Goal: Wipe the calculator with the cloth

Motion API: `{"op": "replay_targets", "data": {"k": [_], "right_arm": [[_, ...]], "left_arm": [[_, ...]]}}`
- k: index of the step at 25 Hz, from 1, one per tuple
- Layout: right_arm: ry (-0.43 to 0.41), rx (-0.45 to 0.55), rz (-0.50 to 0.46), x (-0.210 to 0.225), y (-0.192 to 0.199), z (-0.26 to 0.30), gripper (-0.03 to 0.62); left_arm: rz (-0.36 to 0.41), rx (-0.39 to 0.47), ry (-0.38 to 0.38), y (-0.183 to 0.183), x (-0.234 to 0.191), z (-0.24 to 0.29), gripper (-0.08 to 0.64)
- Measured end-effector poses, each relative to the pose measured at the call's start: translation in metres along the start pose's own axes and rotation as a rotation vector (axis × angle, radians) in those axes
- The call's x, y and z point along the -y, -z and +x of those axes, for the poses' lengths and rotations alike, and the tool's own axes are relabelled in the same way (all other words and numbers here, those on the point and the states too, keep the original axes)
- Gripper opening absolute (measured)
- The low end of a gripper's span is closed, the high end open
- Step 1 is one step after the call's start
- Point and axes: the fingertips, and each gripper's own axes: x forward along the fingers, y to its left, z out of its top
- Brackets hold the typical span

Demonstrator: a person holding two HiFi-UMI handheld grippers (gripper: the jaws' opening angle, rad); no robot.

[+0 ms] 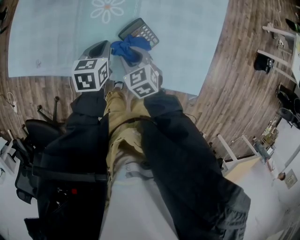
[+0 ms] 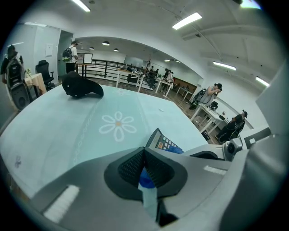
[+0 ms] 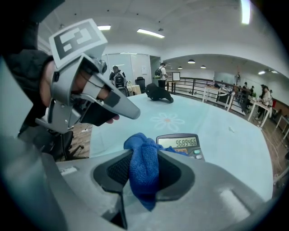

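1. Right gripper (image 3: 144, 178): jaws were clamped on the cloth (image 3: 143, 164), with a blue fold bunched between the pads and hanging out below.
2. Left gripper (image 2: 143, 168): jaws were closed together with nothing between them. The blue in the slit below the pads was the cloth lying beyond. In the right gripper view it hung at upper left, clear of the cloth.
3. Calculator (image 1: 139, 31) lay upper centre of the head view on the teal mat (image 1: 197, 42), right of and below the flower print (image 1: 108, 8). Both grippers sat just under it in frame.
4. The cloth's loose end reached the calculator's near edge and looked to overlap it. Most keys (image 1: 146, 33) and the display (image 3: 179, 143) were uncovered.
5. Progress, my read: the grip is done and the cloth has been brought to the calculator, so the wipe itself is at or near its start. The pass across keys and display is left. I can't tell from the surface how much, if any, was already wiped.
6. Nothing held the calculator down. The left gripper was free for that if it slid.
7. Text: the display read 9689466. No brand or model print was legible on the case. The marker cubes (image 1: 91, 74) carried only black-and-white square patterns, no letters.
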Motion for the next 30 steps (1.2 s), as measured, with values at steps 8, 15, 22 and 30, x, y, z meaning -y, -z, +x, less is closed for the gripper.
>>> {"op": "replay_targets", "data": {"k": [8,15,22,30], "right_arm": [[0.011,0.11,0.063,0.006,-0.036,-0.041,0.14],[0.188,0.153,0.042,0.088,-0.061,-0.052,0.141],[0.341,0.021,0.035,0.151,-0.033,-0.016,0.144],[0.252,-0.053,0.008,0.109,-0.009,0.019,0.143]], "left_arm": [[-0.011,0.025,-0.013,-0.003,-0.011,-0.014,-0.002],[-0.013,0.029,-0.013,-0.003,-0.012,-0.015,-0.002],[-0.017,0.004,-0.014,0.004,-0.014,-0.013,-0.002],[-0.023,0.0,-0.01,0.009,-0.02,-0.012,-0.002]]}}
